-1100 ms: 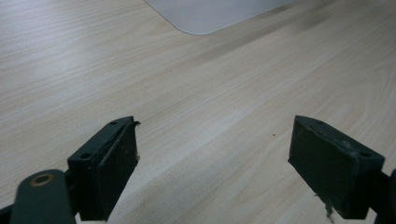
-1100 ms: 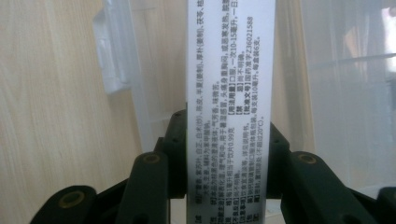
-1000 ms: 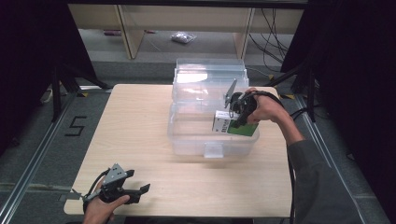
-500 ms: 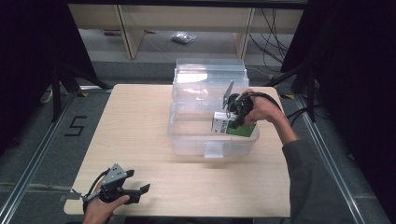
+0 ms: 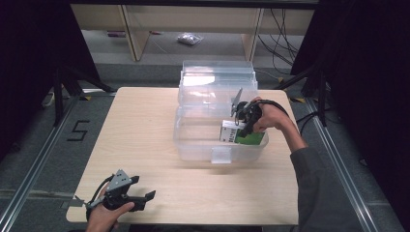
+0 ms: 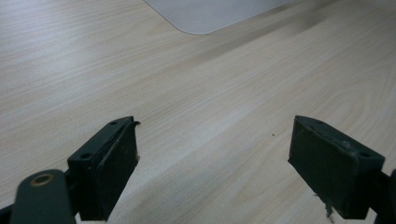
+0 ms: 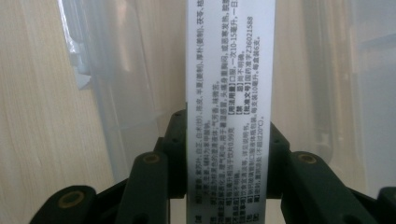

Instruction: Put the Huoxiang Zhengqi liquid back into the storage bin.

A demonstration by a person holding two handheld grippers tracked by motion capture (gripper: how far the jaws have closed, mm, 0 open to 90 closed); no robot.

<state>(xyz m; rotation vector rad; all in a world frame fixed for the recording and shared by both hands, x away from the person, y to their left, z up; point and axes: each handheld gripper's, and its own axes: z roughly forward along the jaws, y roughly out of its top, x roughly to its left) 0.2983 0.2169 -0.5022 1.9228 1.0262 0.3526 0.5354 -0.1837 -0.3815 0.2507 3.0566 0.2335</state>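
A white and green carton [image 5: 241,133] hangs inside the clear plastic bin [image 5: 193,145] at mid-table, toward the bin's right end. My right gripper [image 5: 241,126] is shut on it from above. In the right gripper view the carton's white printed side [image 7: 226,93] runs up between the two black jaws, which press on it from both sides. My left gripper [image 5: 145,197] rests low at the table's front left corner, open, with nothing between its fingers [image 6: 112,163], only bare wood.
The bin's clear lid [image 5: 217,79] stands raised behind it at the table's far edge. The light wooden table [image 5: 140,125] ends near my left hand. A shelf unit and cables lie beyond, with dark curtains on both sides.
The right gripper with the carton has shifted slightly inside the bin. The left gripper has stayed where it was.
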